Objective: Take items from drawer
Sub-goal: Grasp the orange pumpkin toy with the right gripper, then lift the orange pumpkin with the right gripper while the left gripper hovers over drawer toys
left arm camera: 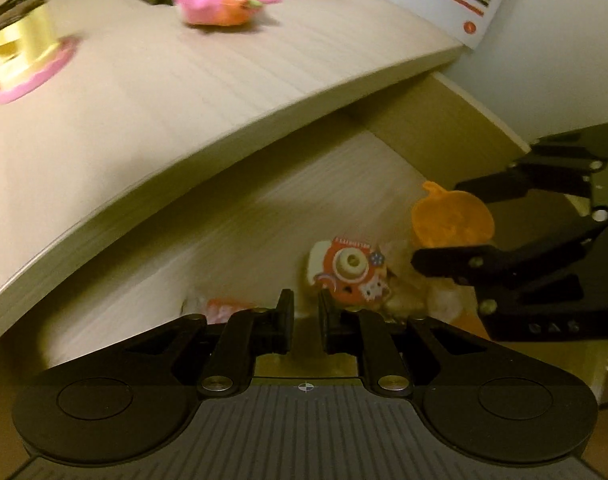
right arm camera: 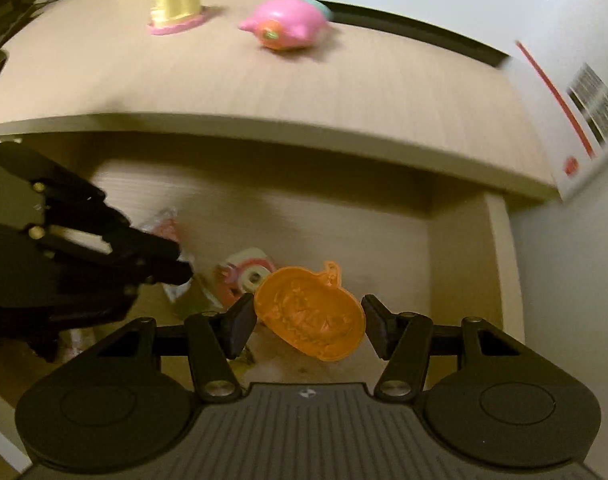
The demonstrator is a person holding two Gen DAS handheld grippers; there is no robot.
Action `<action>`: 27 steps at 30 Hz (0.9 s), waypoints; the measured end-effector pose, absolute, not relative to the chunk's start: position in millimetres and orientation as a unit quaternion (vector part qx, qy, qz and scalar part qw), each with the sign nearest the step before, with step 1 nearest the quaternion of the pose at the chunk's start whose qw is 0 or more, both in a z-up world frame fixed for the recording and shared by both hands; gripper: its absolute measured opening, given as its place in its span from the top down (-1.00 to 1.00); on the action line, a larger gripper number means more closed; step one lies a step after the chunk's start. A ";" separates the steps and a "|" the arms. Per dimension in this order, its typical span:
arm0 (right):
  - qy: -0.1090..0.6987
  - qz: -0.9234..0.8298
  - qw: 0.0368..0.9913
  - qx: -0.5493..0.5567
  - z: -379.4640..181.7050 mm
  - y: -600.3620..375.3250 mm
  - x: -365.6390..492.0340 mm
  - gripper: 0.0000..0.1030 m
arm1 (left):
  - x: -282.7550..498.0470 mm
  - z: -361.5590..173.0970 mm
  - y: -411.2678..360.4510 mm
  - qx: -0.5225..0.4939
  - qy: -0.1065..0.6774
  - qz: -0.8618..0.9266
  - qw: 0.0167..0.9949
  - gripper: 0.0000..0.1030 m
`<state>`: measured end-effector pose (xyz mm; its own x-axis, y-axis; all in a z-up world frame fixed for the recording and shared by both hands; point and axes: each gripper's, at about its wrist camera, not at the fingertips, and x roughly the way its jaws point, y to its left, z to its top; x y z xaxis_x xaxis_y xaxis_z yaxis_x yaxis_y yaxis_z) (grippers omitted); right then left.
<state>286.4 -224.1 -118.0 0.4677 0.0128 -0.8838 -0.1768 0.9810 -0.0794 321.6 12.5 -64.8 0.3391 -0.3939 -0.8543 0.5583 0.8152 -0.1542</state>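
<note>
Orange pumpkin (right arm camera: 309, 313) sat between the right gripper (right arm camera: 308, 322) jaws, gripped across its long axis above the open drawer (right arm camera: 456, 264). Left gripper (left arm camera: 306, 312), nearly closed and empty, hung over the snack packets (left arm camera: 350, 276) inside.

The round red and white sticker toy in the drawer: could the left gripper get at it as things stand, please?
Probably yes. The sticker toy lies just beyond the left gripper, with nothing between them. Its jaws stand nearly shut and empty, so they would need to open. The right gripper, holding the orange pumpkin, sits close alongside.
</note>
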 end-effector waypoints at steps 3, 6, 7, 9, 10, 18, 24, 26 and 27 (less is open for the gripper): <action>0.511 0.042 0.856 -0.072 -129.2 -226.7 286.9 -0.12 | 322.8 -71.8 6.1 0.099 0.487 -0.296 0.815 0.72; 0.512 0.036 0.855 -0.070 -129.0 -234.9 284.1 -0.12 | 324.4 -72.6 5.7 0.101 0.489 -0.299 0.814 0.71; 0.511 0.036 0.856 -0.069 -129.9 -234.2 283.6 -0.12 | 324.1 -73.0 6.2 0.104 0.489 -0.300 0.812 0.70; 0.508 0.037 0.858 -0.070 -129.5 -234.8 283.5 -0.12 | 322.7 -76.6 6.0 0.125 0.497 -0.296 0.806 0.69; 0.508 0.037 0.858 -0.071 -130.7 -234.4 284.3 -0.12 | 321.3 -81.6 5.4 0.145 0.505 -0.288 0.801 0.71; 0.511 0.034 0.856 -0.075 -141.4 -223.2 287.0 -0.12 | 314.1 -86.5 30.9 0.169 0.493 -0.259 0.813 0.69; 0.513 0.029 0.855 -0.062 -139.5 -224.8 283.6 -0.12 | 317.4 -89.6 49.2 0.161 0.502 -0.231 0.818 0.69; 0.511 0.023 0.858 -0.050 -138.1 -226.7 280.0 -0.12 | 316.4 -91.0 47.9 0.161 0.500 -0.228 0.820 0.72; 0.508 0.020 0.860 -0.043 -137.5 -228.9 279.1 -0.12 | 315.8 -91.8 46.9 0.159 0.499 -0.228 0.820 0.76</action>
<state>279.1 -228.9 -137.5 0.4838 -0.0087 -0.8752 -0.0784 0.9955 -0.0533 315.8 46.9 -91.8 0.3967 -0.2157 -0.8922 0.5341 0.8448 0.0333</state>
